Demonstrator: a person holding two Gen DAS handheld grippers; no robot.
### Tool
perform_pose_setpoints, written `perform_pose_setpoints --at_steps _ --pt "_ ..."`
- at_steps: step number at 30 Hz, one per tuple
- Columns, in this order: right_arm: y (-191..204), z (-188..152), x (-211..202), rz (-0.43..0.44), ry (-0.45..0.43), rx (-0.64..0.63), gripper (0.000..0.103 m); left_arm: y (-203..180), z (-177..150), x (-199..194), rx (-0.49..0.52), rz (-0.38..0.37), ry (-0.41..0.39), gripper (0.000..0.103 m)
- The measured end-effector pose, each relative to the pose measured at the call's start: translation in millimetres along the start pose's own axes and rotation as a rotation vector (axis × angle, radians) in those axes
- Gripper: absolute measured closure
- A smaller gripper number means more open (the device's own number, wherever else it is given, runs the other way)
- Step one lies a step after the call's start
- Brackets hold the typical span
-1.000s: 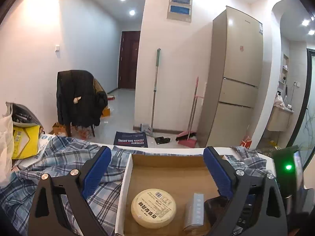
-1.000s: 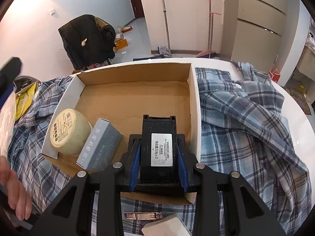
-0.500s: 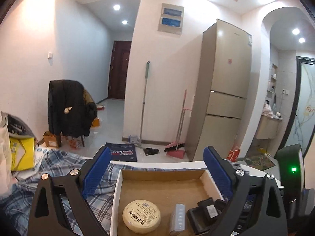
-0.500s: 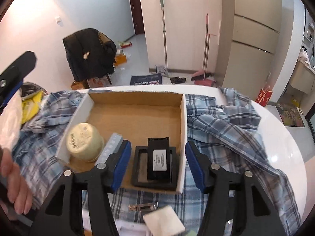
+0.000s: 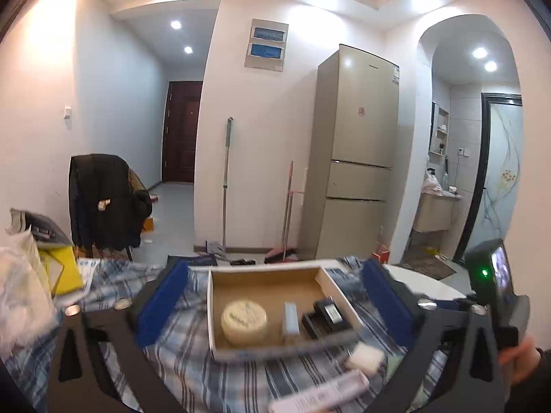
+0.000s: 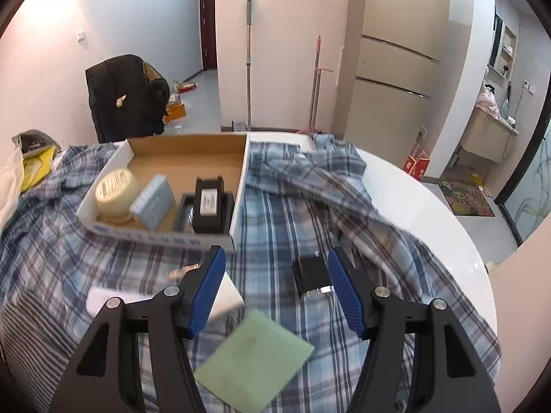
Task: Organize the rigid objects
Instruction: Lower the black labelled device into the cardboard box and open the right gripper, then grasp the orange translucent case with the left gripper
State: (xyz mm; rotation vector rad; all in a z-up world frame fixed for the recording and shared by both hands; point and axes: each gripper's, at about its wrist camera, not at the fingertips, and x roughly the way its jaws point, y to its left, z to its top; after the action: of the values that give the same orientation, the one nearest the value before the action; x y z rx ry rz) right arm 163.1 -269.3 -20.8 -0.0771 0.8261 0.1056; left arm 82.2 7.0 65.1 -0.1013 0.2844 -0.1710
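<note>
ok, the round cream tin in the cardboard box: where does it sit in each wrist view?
Left wrist: round cream tin lower centre, at the left end of the cardboard box.
Right wrist: round cream tin left of centre, same left end of the box.
Shared landmark: the grey-blue carton right beside it.

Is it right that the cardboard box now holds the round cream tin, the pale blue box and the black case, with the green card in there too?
Not quite. In the right wrist view the green card lies on the plaid cloth outside the cardboard box. The round cream tin, pale blue box and black case are inside.
</note>
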Motion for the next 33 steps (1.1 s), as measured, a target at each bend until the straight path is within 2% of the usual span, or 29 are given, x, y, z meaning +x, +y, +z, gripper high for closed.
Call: perform_pose_setpoints --at_steps 3,5,6,7,10,13,16,18,19,21,26,29,32,33 --pt "-7 -12 -7 0.029 -0.023 0.02 0.041 -2 -15 -13 0.005 -0.022 0.017 0.0" --pt "-11 -18 -16 0.055 -0.074 0.041 0.027 -4 -25 -17 0.019 -0.006 0.021 0.0" --pt "-12 -21 -20 0.062 -0.098 0.054 0.009 -5 -28 -18 0.027 -0.001 0.025 0.0" --pt "-15 -24 -24 0.063 -0.126 0.07 0.0 -7 -31 -17 0.035 -0.002 0.033 0.0" --pt "-15 -29 -31 0.067 -0.188 0.096 0.0 -7 -39 -11 0.026 -0.029 0.082 0.0" --pt "-18 -32 -32 0.114 -0.241 0.121 0.0 -7 -47 -6 0.027 -0.047 0.098 0.0" --pt "-19 -37 -24 0.154 -0.252 0.119 0.0 -9 -58 2 0.048 -0.02 0.126 0.0" --pt "-15 -37 -12 0.049 -0.185 0.076 0.0 -13 -66 12 0.075 0.069 0.181 0.0" --pt "-13 -38 -9 0.014 -0.17 0.052 0.0 -16 -71 16 0.101 0.085 0.206 0.0" --pt "-10 -40 -7 -0.022 -0.162 0.022 0.0 -20 -79 21 0.136 0.064 0.241 0.0" --pt "-8 -44 -13 0.016 -0.172 0.0 0.0 -39 -93 27 0.21 -0.02 0.334 0.0" --pt "-6 -45 -13 0.019 -0.162 -0.005 0.0 -49 -106 35 0.245 -0.058 0.421 0.014" --pt "-9 -46 -12 -0.009 -0.165 0.008 0.0 -51 -117 43 0.25 -0.076 0.494 0.019" --pt "-10 -46 -12 -0.01 -0.165 0.007 0.0 -50 -119 46 0.234 -0.09 0.521 0.025"
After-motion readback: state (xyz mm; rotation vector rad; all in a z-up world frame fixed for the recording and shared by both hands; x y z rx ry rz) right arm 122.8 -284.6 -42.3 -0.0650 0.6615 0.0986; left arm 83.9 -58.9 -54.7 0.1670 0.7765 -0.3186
